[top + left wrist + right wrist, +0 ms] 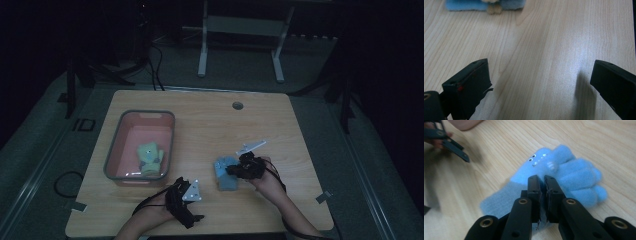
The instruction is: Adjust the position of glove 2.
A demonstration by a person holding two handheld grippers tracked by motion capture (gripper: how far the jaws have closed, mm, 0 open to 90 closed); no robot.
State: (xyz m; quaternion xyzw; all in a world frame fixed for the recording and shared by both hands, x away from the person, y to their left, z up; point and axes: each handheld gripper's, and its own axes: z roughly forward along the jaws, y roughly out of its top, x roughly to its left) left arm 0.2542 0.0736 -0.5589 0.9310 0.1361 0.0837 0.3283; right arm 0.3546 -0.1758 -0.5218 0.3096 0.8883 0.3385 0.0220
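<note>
A pink bin (122, 131) on the wooden table (210, 120) holds a green glove (150, 158).

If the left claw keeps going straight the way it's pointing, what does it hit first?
Probably the blue glove. The left claw stands open over bare table, and the glove lies ahead, though a little off to one side.

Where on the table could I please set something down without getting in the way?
Bare wood runs across the table beyond the bin, around the round hole, and along the right edge. It is crowded near the blue glove and right gripper.
</note>
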